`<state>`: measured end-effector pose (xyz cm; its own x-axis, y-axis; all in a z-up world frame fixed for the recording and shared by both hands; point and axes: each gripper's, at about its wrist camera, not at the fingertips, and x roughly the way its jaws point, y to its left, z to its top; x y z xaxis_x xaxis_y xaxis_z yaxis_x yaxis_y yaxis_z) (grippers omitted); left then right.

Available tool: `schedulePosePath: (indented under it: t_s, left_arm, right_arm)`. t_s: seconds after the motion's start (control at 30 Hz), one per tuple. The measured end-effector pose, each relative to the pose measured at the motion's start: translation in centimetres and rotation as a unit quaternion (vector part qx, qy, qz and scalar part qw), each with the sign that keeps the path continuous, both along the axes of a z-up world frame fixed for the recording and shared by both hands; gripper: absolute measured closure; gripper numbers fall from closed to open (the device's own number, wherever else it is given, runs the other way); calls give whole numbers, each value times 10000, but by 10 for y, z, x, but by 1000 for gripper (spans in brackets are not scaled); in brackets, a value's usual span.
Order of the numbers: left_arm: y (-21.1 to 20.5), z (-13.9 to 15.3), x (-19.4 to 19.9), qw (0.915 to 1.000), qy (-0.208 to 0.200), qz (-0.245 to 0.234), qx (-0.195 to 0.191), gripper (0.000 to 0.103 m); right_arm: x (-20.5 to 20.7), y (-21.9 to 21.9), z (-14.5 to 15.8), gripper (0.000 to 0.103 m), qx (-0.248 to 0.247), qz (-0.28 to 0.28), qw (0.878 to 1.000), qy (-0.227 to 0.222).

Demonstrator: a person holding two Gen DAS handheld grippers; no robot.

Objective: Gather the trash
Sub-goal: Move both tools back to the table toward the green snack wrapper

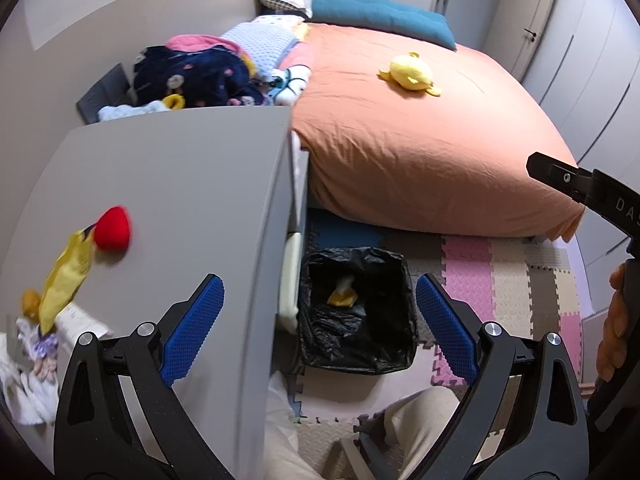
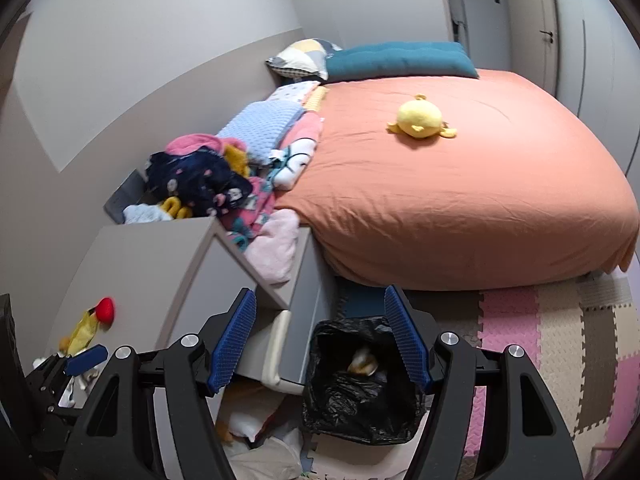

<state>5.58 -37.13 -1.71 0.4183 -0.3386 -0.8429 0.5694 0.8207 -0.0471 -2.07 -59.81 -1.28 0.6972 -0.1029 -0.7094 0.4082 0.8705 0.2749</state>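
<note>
Reaching next for the yellow wrapper (image 1: 66, 280) near the grey cabinet top's (image 1: 180, 184) left edge: left gripper (image 1: 318, 322) and right gripper (image 2: 320, 340) both spread apart, empty, black-lined bin (image 1: 356, 316) alongside.

This is a bedroom in a home. A wide bed (image 2: 460, 192) with an orange cover, a teal pillow (image 2: 400, 60) and a yellow plush toy (image 2: 420, 120) fills the room. A pile of clothes and blankets (image 2: 224, 168) lies beside it, coloured foam play mats (image 2: 560, 328) cover the floor, and closet doors (image 1: 592, 60) line the wall.
</note>
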Motion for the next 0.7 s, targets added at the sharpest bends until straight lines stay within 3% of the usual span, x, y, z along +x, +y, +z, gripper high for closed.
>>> schedulePosePath:
  t_s: [0.4,0.7]
  left_arm:
    - [92,5,-23,9974,-130,710,-6,9]
    - [164,0,-40,9887,-95,1491,-95,9]
  right_arm:
    - [-1,81,11,35,-94,644,9978,-132]
    - [9,147,10,35,-136,1341,9907,-158]
